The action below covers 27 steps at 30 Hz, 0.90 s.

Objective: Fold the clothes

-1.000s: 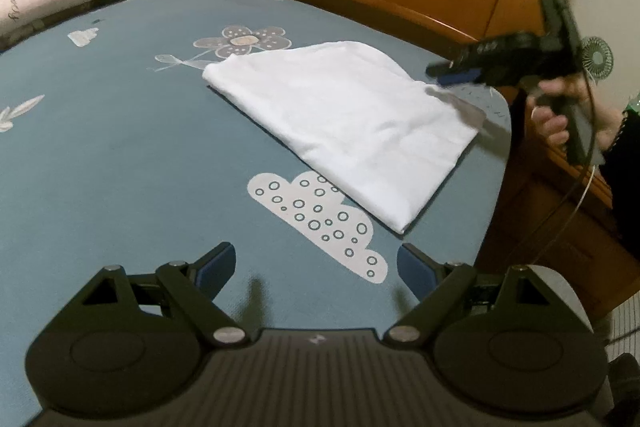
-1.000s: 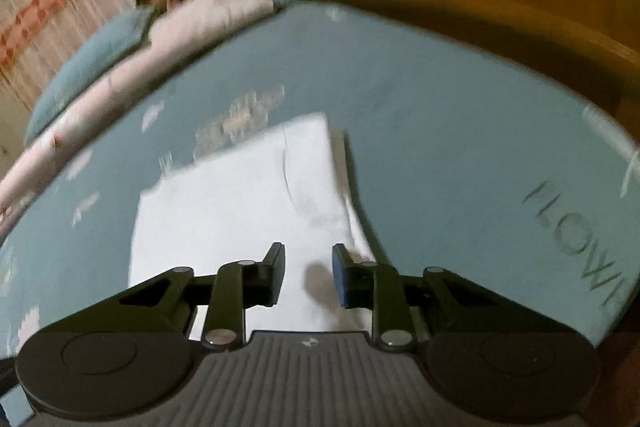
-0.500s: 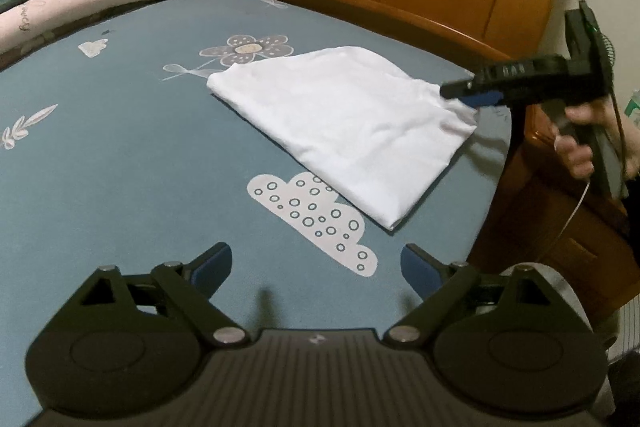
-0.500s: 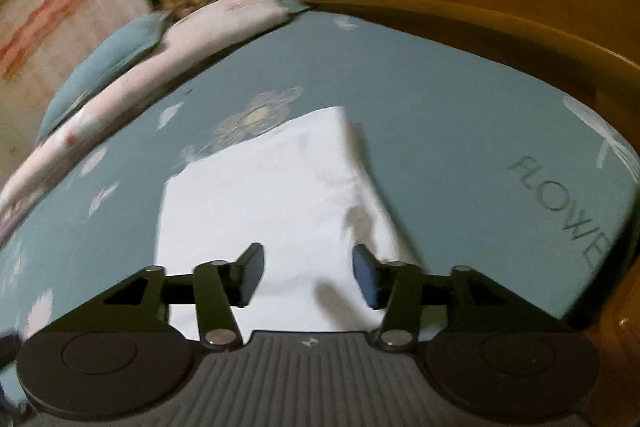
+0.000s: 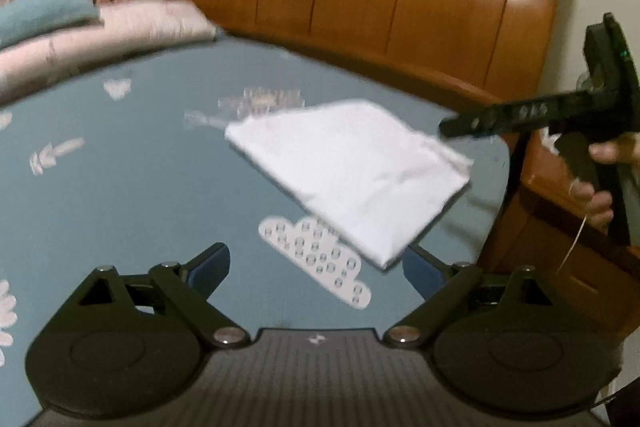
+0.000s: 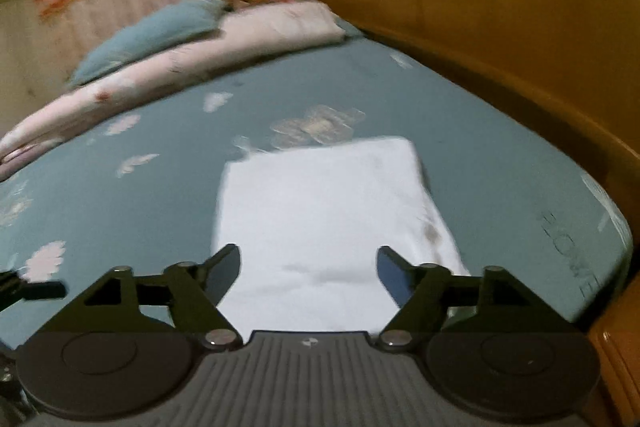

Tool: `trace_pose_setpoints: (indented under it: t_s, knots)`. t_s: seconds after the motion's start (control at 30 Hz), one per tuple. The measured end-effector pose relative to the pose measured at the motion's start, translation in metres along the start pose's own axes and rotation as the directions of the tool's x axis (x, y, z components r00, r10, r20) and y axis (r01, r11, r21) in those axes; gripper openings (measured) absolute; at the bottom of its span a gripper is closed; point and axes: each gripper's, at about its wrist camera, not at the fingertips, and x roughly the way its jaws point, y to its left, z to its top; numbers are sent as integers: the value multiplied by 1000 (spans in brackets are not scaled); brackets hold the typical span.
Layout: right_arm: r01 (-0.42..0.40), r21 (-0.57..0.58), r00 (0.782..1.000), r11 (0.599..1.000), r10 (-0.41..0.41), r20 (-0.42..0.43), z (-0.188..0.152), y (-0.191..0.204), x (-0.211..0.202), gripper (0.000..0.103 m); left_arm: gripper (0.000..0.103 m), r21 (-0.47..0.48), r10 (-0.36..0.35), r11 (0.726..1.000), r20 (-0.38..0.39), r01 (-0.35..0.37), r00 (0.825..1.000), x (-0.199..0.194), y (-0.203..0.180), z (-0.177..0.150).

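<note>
White folded garment lies flat on the blue bedsheet at 12 o'clock of my right gripper, whose jaws, like my left gripper's, have just been opening and hold nothing; cloth looks light, limp, best pinched at a corner.

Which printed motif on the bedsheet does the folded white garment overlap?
The dotted cloud print: the folded white garment lies over its upper edge. The flower print beyond the far corner and the leaf print lie clear.
</note>
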Motion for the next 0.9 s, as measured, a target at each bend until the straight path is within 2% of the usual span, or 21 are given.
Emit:
trace_pose_setpoints:
  t_s: [0.13, 0.2, 0.27, 0.33, 0.43, 0.47, 0.53, 0.63, 0.7, 0.77, 0.83, 0.9]
  knots:
    - [23, -83, 1000, 996, -23, 0, -9, 11, 10, 89, 102, 42, 23, 999, 55, -26, 998, -16, -10, -6]
    - [33, -75, 999, 997, -33, 6, -16, -9, 18, 89, 102, 41, 43, 998, 48, -45, 998, -19, -13, -9]
    - [80, -11, 997, 997, -80, -8, -19, -37, 33, 89, 102, 29, 53, 998, 35, -54, 998, -22, -14, -14]
    - [118, 78, 992, 990, -113, -57, -19, -68, 48, 89, 102, 6, 41, 999, 22, -41, 999, -25, -12, -19]
    - [232, 158, 972, 960, -224, -70, -18, -98, 44, 89, 102, -24, 58, 998, 14, -57, 998, -27, -7, -24]
    - [239, 191, 971, 952, -232, -55, -17, -105, 36, 89, 102, -24, 70, 997, 21, -70, 997, -27, -6, -26]
    - [181, 233, 982, 956, -187, 3, -16, -106, 16, 89, 102, -24, 89, 996, 31, -88, 996, -26, -4, -28]
    - [53, 200, 996, 978, -67, 61, -12, -91, 2, 96, 102, -30, 78, 997, 15, -78, 997, -19, -2, -28]
    - [-64, 197, 997, 978, 53, 64, -8, -82, 9, 97, 102, -40, 62, 997, 1, -62, 998, -16, -3, -29]
    - [-144, 212, 989, 967, 135, 53, -5, -80, 25, 97, 102, -42, 47, 998, -13, -47, 999, -14, -5, -30]
    - [-153, 244, 988, 958, 151, 29, -1, -82, 49, 96, 102, -32, 50, 998, -17, -51, 999, -13, -6, -31]
    - [-103, 278, 994, 955, 107, 2, 1, -98, 68, 96, 102, -25, 52, 998, -20, -53, 998, -12, -5, -31]
